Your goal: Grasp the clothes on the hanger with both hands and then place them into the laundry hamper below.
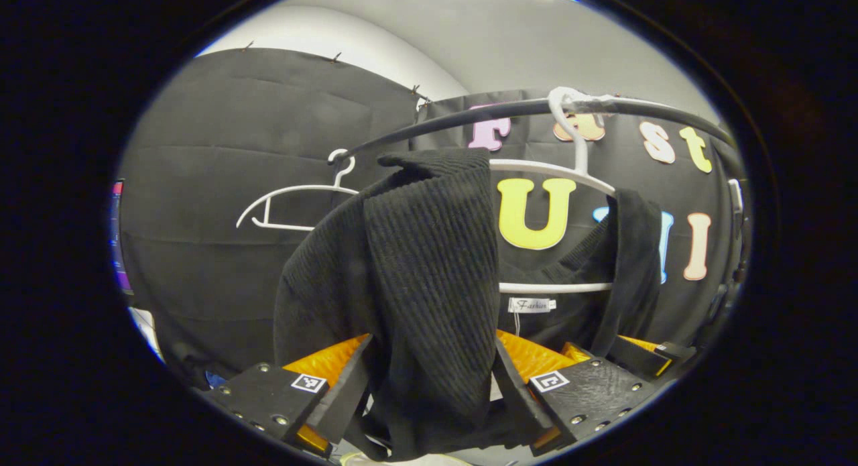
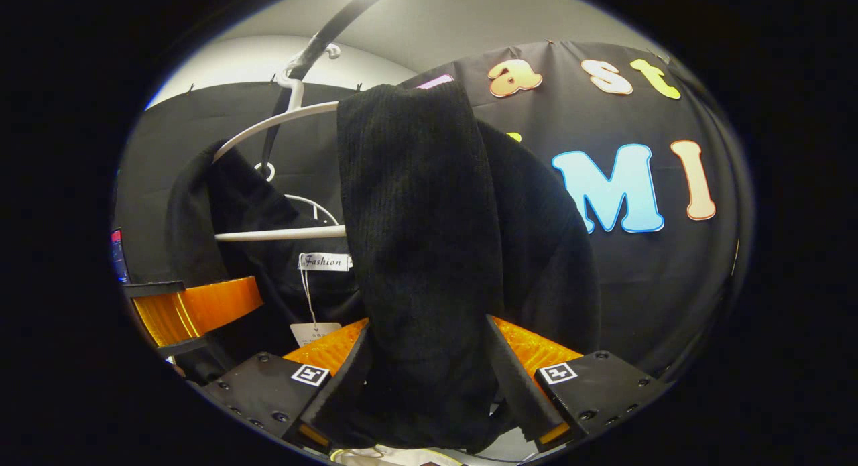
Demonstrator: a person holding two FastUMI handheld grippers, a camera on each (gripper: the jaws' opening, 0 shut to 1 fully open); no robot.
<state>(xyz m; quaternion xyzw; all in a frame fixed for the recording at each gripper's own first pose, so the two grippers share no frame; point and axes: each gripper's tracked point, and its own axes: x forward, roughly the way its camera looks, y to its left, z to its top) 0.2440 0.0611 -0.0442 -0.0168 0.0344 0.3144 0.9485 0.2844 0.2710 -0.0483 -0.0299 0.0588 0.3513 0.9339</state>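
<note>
Hanging lengthwise from the white hanger (image 1: 536,167) under the rail (image 1: 469,114), black knit garment (image 1: 415,265): one shoulder fold clamped in left gripper (image 1: 429,392), the other in right gripper (image 2: 429,385), both equally near; hamper presumably below.

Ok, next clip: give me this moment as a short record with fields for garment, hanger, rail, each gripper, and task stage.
garment: black ribbed knit sweater, draped over the hanger, neck label visible
hanger: white hanger, hooked on the rail
rail: dark clothes rail; a second, bare white hanger hangs further along
left gripper: fingers either side of a sweater fold, pressing it
right gripper: fingers either side of the other shoulder fold, pressing it
task stage: both grasps made, sweater not yet off the hanger
</note>
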